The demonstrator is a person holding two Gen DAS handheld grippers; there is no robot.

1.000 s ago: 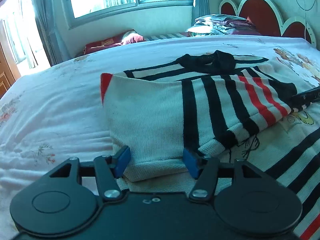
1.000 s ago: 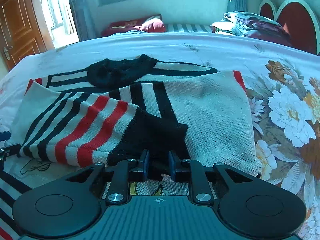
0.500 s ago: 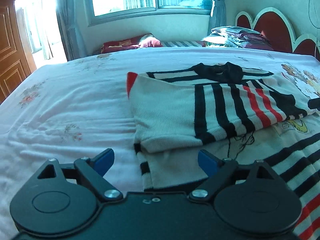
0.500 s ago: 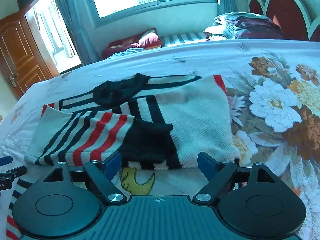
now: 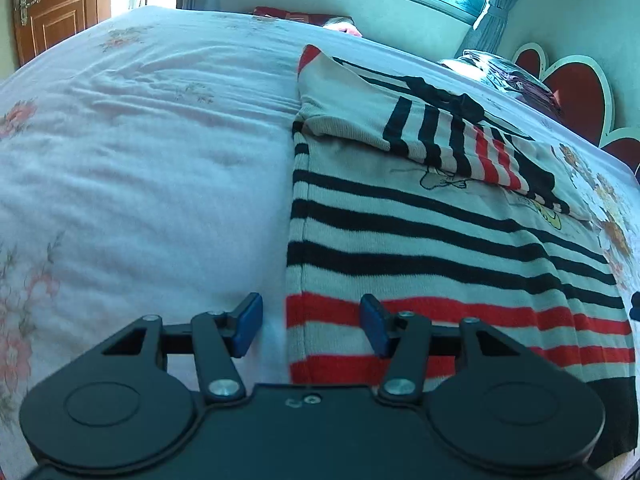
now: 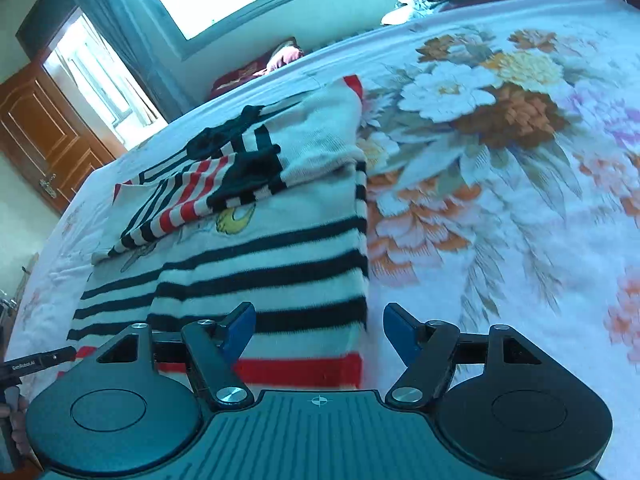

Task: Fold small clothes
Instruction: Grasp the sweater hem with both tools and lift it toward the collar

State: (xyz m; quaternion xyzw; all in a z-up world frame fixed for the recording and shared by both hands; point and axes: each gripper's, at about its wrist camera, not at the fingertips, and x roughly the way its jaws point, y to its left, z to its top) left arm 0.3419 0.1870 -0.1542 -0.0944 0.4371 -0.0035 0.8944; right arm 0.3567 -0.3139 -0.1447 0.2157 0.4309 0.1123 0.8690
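My left gripper (image 5: pixel 310 326) is spread wide, holding nothing, low over the bottom left corner of the striped sweater (image 5: pixel 440 240), one blue pad over the white bedspread (image 5: pixel 140 160), the other over the red hem stripes. My right gripper (image 6: pixel 318 330) is also wide apart and empty, straddling the sweater's right edge at the hem, left pad over the knit, right pad over the floral blanket (image 6: pixel 500 160). The sweater lies flat on the bed, front up, cartoon print partly showing. Both sleeves (image 6: pixel 240 168) are already folded in across the chest, crossing below the black collar (image 6: pixel 212 140), so the sleeve stage looks done. Left to do, as I judge it: pinch both hem corners and bring the bottom up toward the collar, maybe one more fold after that. Neither gripper has fabric yet. A stack of folded clothes (image 5: pixel 500 72) sits by the headboard (image 5: pixel 576 96), well apart from this one.
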